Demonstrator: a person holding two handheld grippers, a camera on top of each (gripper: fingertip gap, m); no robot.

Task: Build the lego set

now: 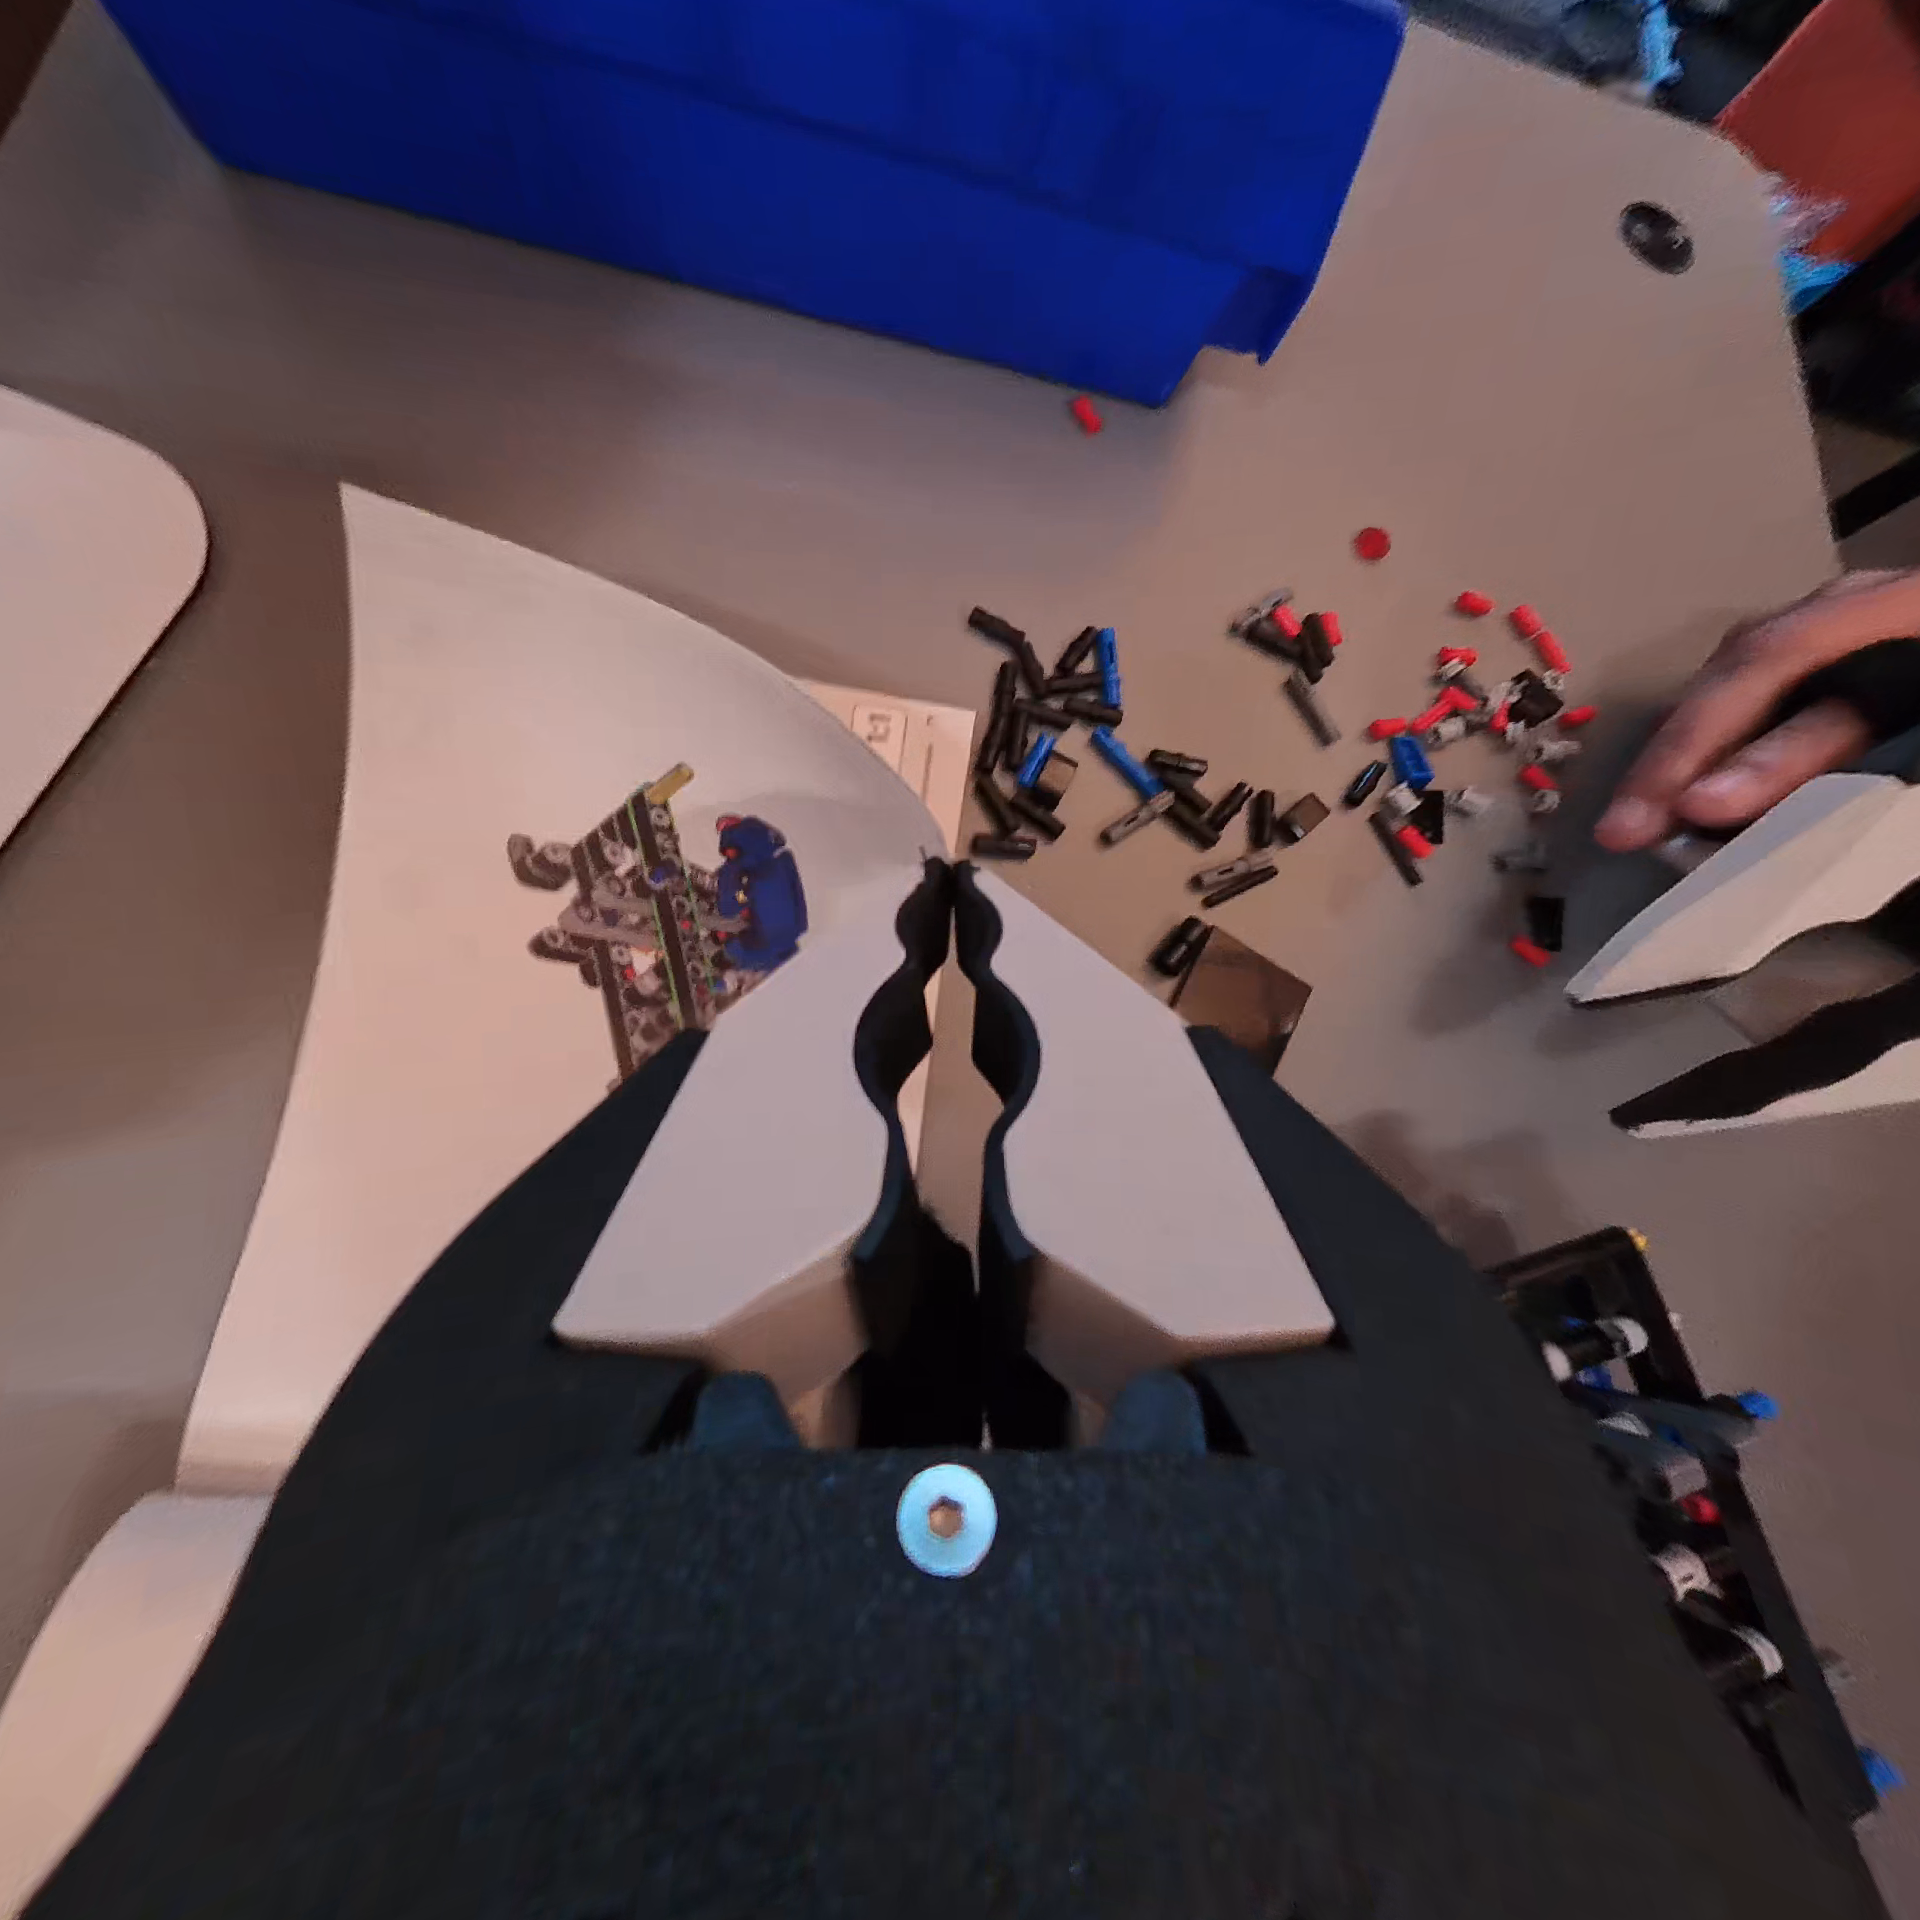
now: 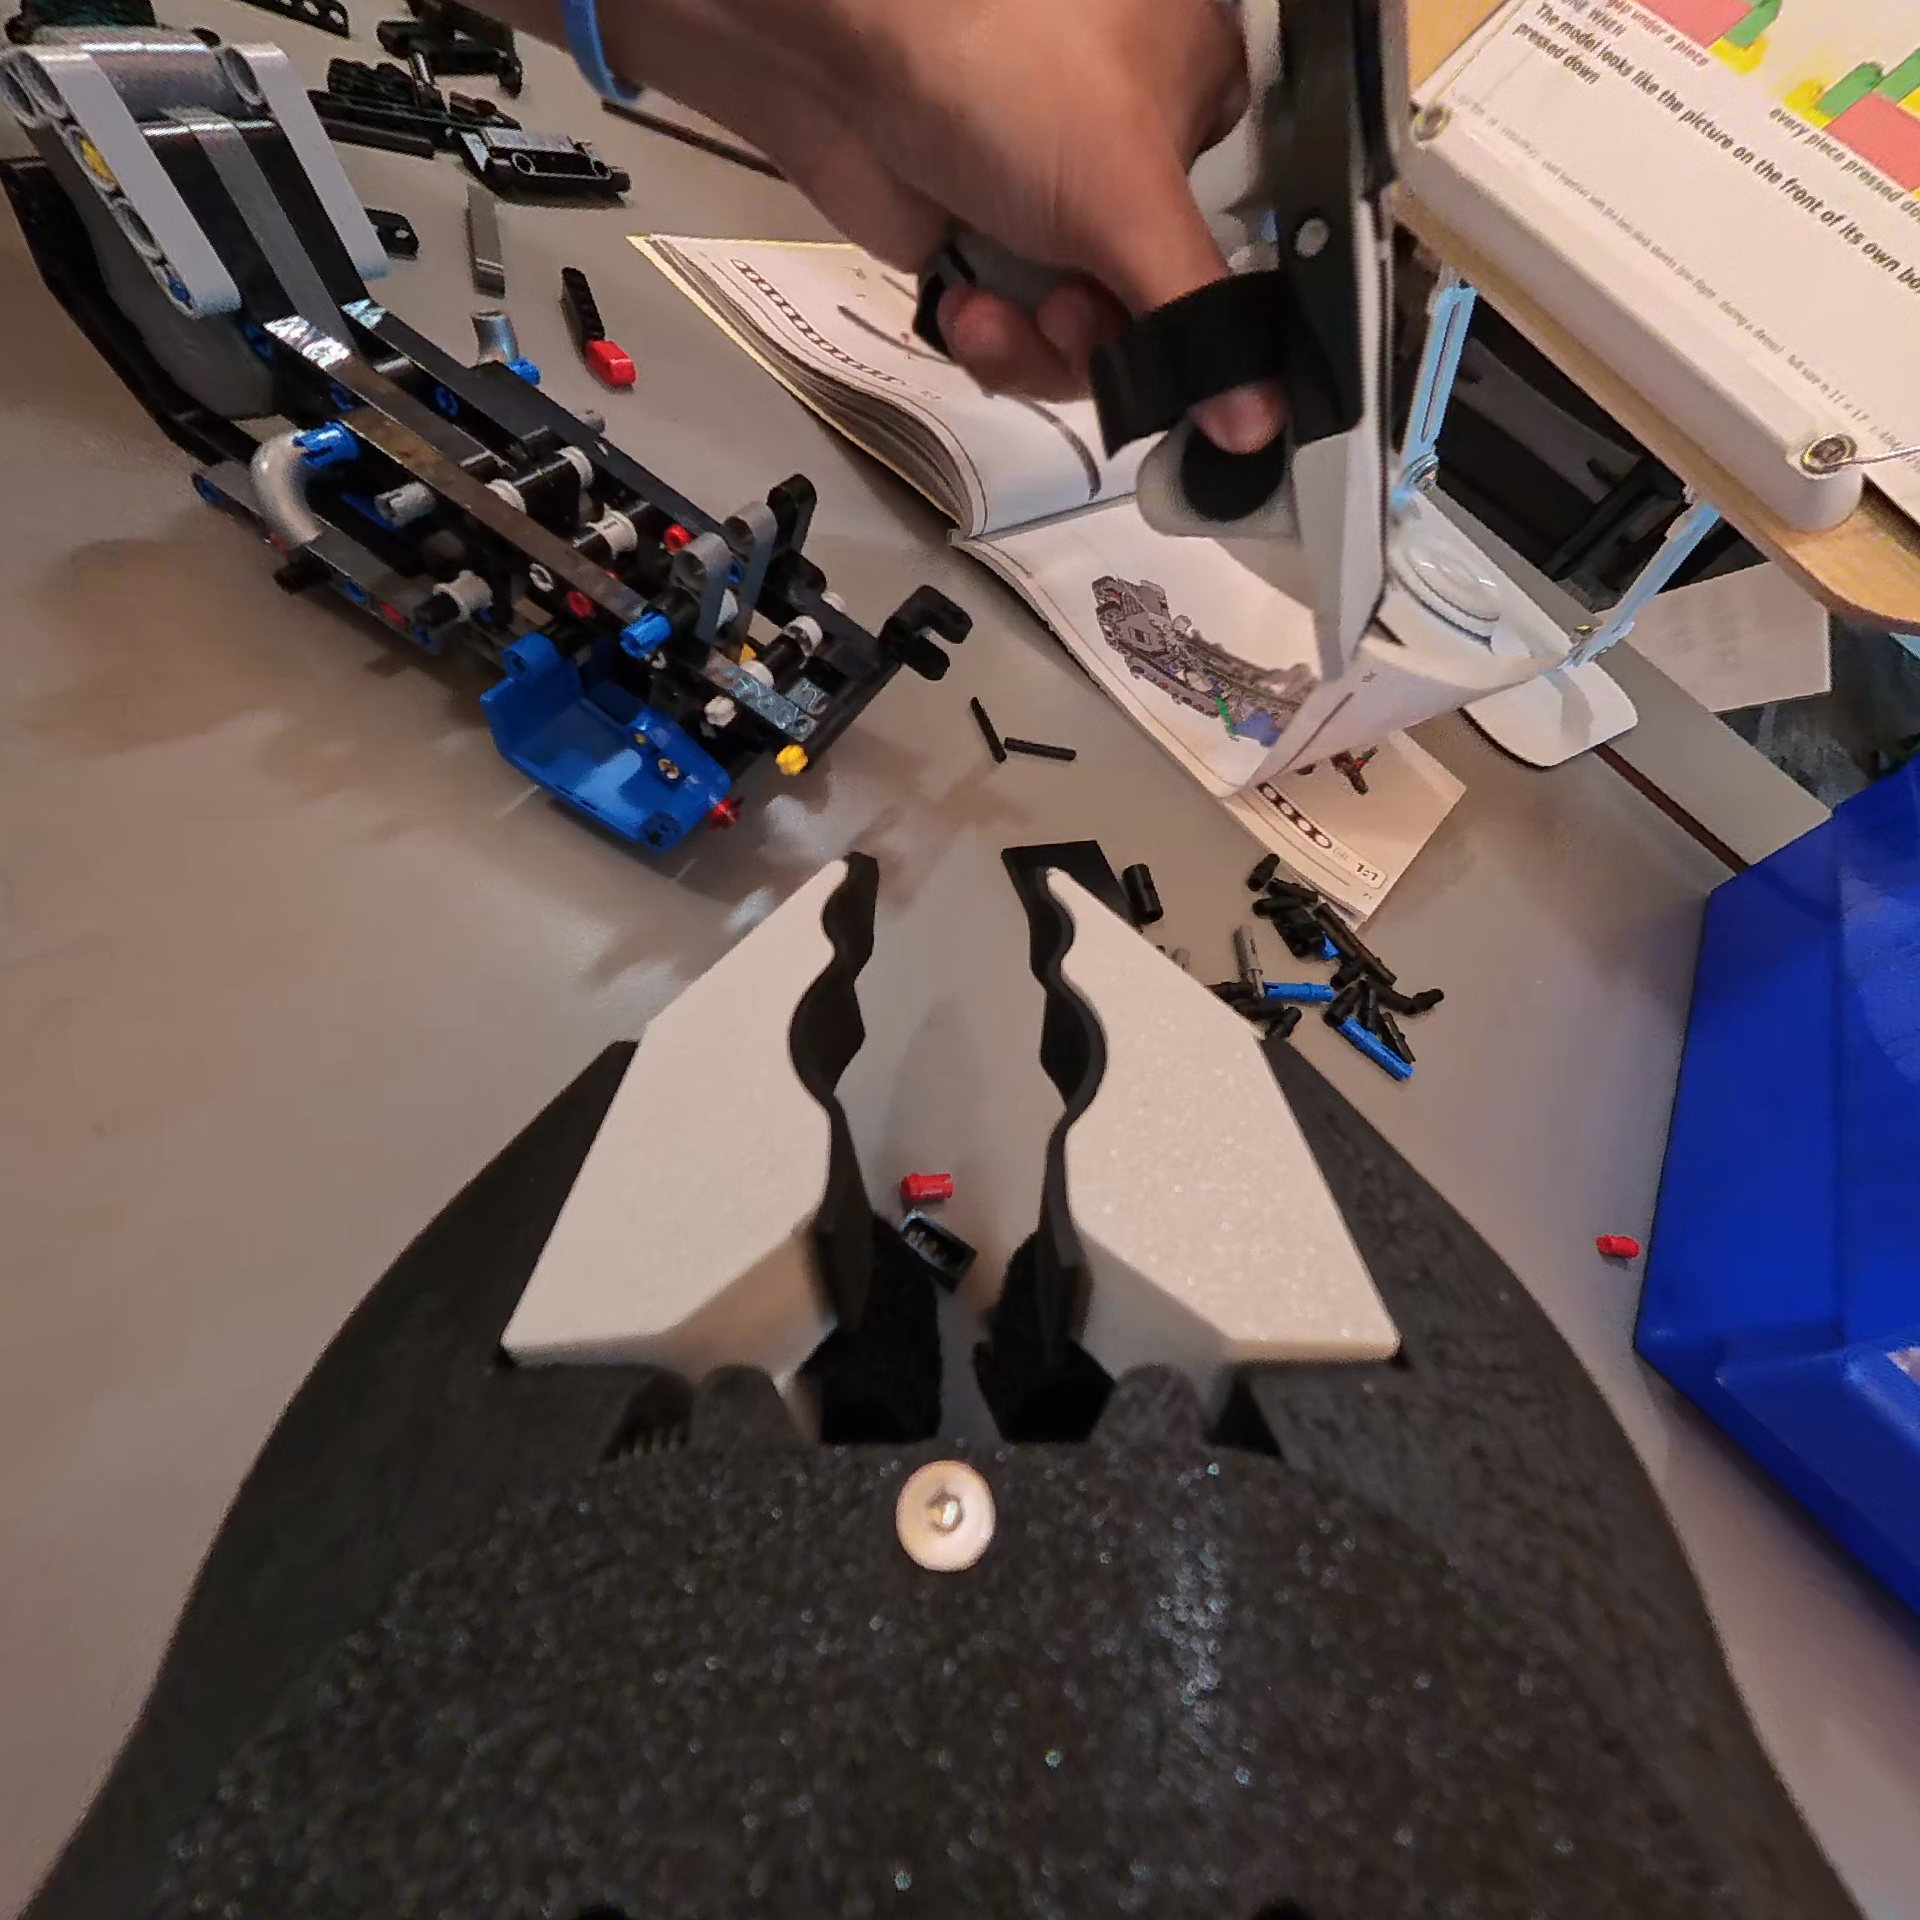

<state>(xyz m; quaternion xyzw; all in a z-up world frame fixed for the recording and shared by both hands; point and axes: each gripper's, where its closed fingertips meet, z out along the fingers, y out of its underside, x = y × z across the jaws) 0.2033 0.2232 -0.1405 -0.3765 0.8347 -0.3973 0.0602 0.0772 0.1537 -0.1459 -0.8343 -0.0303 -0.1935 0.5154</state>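
1. Step in hand, judged: turning a leaf of the instruction booklet (image 2: pixel 883 343) to the next build stage.
2. Left gripper (image 1: pixel 940 873): clenched, tips pinched on the edge of the lifted page (image 1: pixel 520 665). Best swept over in a slow arc, lightly held, to avoid tearing.
3. Right gripper (image 2: pixel 940 868): released, empty, hovering above a red pin (image 2: pixel 925 1187).
4. Lego model (image 2: pixel 540 561): partly built, long black frame with grey beams and a blue end block, lying on the table (image 2: pixel 312 935) left of the booklet.
5. Loose pins (image 1: pixel 1091 748): black, blue and red, scattered near the blue bin (image 1: pixel 727 156).

Warm indoor light, soft shadows, table glare, motion blur, strong wide-angle edge distortion.
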